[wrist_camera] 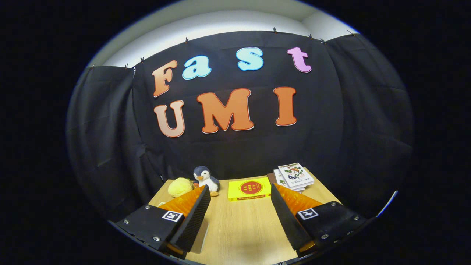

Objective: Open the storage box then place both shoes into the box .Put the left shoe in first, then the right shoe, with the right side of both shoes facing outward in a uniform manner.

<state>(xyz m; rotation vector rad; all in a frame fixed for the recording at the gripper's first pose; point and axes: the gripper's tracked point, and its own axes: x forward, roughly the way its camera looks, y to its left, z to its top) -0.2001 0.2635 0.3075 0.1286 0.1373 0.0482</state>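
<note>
The claw [241, 191] hangs above the wooden worktop [239, 228] with its two fingers spread wide apart and nothing held between them. Along the worktop's far edge, beside the black cloth wall, a yellow plush ball [180, 187] sits just beyond the left finger, touching a small penguin plush toy [206, 179] that stands upright next to it. A yellow book [249, 189] lies flat beyond the gap between the fingers. At the far right corner rests a stack of booklets [294, 176]. The storage box and shoes cannot be placed from here.
</note>
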